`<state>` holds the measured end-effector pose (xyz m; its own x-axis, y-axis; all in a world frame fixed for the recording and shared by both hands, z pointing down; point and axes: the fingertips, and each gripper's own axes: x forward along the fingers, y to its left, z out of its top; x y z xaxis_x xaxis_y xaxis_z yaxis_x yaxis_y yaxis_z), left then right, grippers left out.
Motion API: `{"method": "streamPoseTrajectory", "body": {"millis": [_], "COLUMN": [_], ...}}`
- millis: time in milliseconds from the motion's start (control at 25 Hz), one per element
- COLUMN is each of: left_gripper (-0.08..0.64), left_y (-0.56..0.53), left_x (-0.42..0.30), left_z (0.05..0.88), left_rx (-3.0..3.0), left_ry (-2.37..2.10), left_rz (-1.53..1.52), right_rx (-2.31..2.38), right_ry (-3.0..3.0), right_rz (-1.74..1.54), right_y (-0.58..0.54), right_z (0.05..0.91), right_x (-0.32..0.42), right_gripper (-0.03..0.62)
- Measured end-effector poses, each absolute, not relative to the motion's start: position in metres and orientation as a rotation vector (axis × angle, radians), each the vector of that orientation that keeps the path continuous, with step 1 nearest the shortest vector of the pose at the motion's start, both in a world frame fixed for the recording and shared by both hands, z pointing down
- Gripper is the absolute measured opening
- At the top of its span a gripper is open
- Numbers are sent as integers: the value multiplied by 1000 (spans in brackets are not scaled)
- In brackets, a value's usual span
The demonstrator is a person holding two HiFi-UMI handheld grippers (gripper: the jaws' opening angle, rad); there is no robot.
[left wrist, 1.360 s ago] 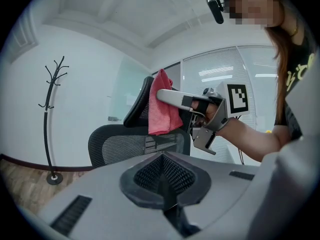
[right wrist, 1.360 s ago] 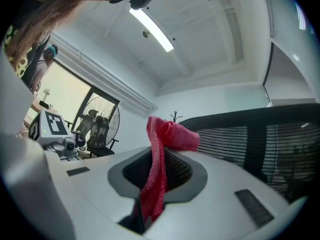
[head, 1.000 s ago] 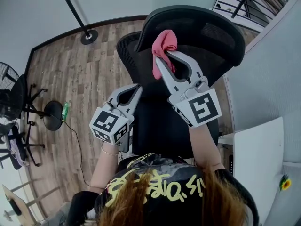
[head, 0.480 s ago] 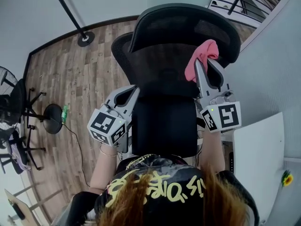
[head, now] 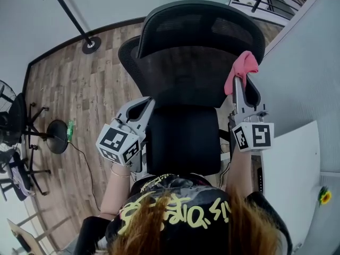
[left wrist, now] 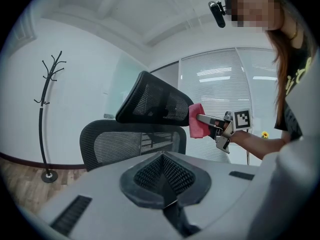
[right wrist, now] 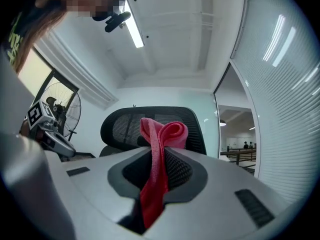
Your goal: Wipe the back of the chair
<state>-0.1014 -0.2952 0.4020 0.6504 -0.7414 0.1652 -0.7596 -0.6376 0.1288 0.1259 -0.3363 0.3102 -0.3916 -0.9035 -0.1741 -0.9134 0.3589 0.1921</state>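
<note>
Pressing a pink cloth (head: 241, 67) to the right-hand end of the black mesh chair's (head: 180, 73) headrest (head: 202, 25), my right gripper (head: 240, 79) works the top of the chair back from the side. Its jaws are clenched on the cloth: the right gripper view shows the fabric (right wrist: 156, 181) pinched between them, a folded bunch standing proud of the tips and a tail hanging down the throat. That bunch is what meets the chair, so, as I read it, the wipe is done with cloth rather than with the tips. The cloth sits at the very edge of the headrest, which suggests a stroke at its limit.

My left gripper (head: 147, 102) hangs low beside the left flank of the backrest, jaws closed together on nothing (the left gripper view shows only bare pads meeting). It seems parked clear of the wiping path; whether it touches the chair I cannot tell.

By count: one cloth, two grippers, and one chair under work. A single coat stand (head: 87, 42) is on the wood floor beyond, well apart, and a second chair (head: 18, 118) sits at the far left edge.
</note>
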Motion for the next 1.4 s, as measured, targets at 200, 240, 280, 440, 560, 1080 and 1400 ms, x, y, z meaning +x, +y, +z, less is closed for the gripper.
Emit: {"method": "streamPoseTrajectory", "body": {"millis": [200,240,280,440,560,1080,1400], "left_gripper": [-11,-11,-11,-11,-11,-11,-11], "left_y": [-294,-294,-294,-293,-291,-289,-290], "left_x": [-102,-102,-101,-100,-101,-105,-107], "left_z": [405,405,405,404,403,403,398], "left_rx": [2673,2671,2671,2673,2670,2664,2672], "left_ry": [-1241,-1243,-1244,-1243,-1247,-1260,-1253], "left_rz": [146,146,146,145,143,137,123], "right_rx": [-1791,-1804,-1816,-1878,-1900,-1802,-1710], "right_ry": [2513,2502,2495,2505,2498,2560,2597], "right_rz": [406,410,421,510,536,590,587], "right_y": [-330,-330,-331,-342,-355,-389,-402], "right_z": [321,322,322,328,330,330,333], "right_x": [148,153,156,166,172,134,103], "right_gripper": [58,58,58,58,58,58,58]}}
